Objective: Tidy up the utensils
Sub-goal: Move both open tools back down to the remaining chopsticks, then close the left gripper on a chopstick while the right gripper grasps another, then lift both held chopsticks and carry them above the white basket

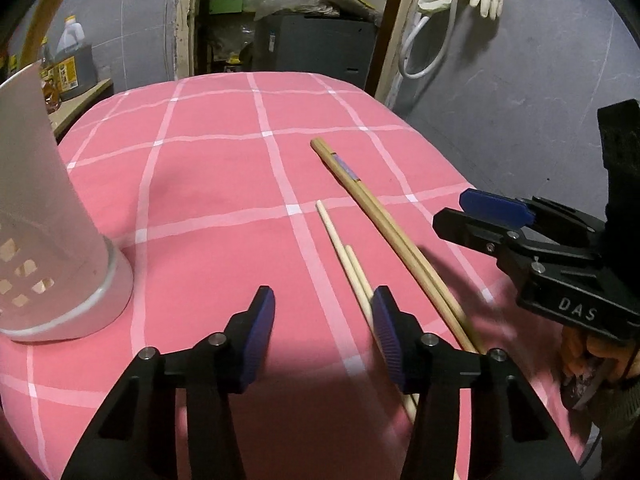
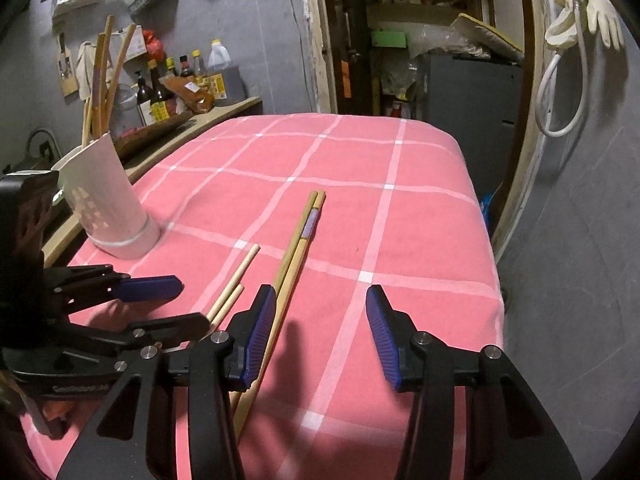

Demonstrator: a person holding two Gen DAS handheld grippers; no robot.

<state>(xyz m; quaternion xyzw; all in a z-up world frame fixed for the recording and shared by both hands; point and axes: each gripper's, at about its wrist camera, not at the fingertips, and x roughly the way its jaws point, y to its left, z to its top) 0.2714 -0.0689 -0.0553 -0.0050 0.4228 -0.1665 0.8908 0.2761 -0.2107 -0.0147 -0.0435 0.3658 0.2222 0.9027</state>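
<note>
The white utensil holder [image 2: 108, 204] holds upright chopsticks [image 2: 102, 84]; right of it, both tools, left [image 1: 323, 334] and right [image 2: 322, 334], gape empty.

Free: pink cloth [image 2: 420, 240] bare toward 12 and 2 o'clock
Blocked: holder [image 2: 108, 208] at 10; chopsticks [image 2: 296, 248] centre

Holder [image 1: 52, 216]: top and left side cut off by the left wrist view's edge. Pale chopsticks [image 1: 348, 256]: near ends hidden behind the left gripper [image 1: 323, 334]. Long chopsticks [image 2: 296, 248]: near ends hidden under the right gripper [image 2: 322, 334]. Bottle labels [image 2: 160, 110]: unreadable.
</note>
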